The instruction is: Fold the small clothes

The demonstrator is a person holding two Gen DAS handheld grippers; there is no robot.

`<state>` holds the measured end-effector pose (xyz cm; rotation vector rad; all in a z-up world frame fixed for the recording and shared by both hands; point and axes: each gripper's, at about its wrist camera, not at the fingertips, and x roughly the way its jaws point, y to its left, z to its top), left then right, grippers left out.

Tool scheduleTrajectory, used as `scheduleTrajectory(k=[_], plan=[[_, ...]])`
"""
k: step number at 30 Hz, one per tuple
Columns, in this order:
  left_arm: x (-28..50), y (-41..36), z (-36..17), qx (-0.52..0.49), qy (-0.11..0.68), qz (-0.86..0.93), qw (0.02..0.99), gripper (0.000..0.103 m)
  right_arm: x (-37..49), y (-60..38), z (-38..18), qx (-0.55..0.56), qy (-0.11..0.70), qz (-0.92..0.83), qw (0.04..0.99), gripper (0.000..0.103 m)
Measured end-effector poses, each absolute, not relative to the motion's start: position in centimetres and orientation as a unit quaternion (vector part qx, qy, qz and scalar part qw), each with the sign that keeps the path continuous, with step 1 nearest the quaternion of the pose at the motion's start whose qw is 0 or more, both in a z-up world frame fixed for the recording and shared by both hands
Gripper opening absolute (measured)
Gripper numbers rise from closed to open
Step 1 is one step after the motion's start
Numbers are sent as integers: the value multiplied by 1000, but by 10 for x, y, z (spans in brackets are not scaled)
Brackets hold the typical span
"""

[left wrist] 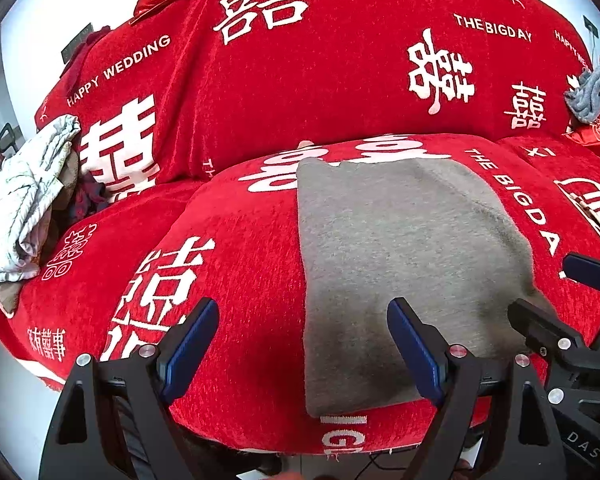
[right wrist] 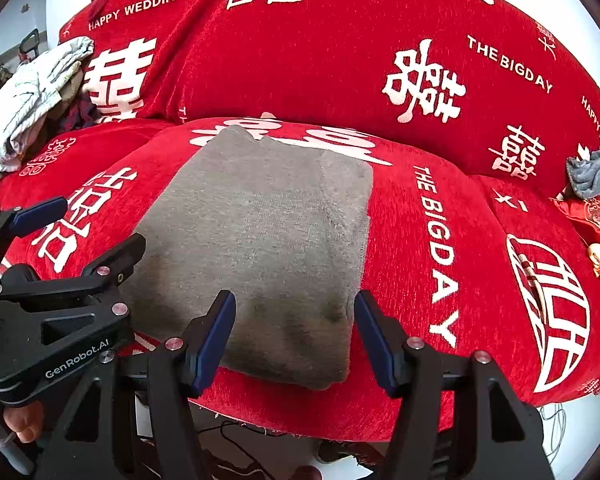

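Right wrist view: grey garment lies flat on the red sofa cover, already a tidy rectangle, its near edge at 6 o'clock by the seat front.
Progress: looks mostly folded; perhaps one more fold or stacking is left.
Right gripper: spread wide, empty, over the near edge.
Left gripper: wide, empty, straddling the garment's left border.
Around: crumpled pale clothes at 9 o'clock, grey-blue cloth at 3 o'clock.
Obstruction: none apparent; both piles sit well apart.
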<state>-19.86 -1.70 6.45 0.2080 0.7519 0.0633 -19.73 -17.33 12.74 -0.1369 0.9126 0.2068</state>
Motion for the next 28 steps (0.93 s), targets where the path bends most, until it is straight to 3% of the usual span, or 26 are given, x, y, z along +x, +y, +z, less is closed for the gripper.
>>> scheduleTrajectory(k=[28], plan=[[-199, -21, 62, 110, 374, 24, 921, 87, -199, -171, 128, -68, 441, 103, 889, 65]])
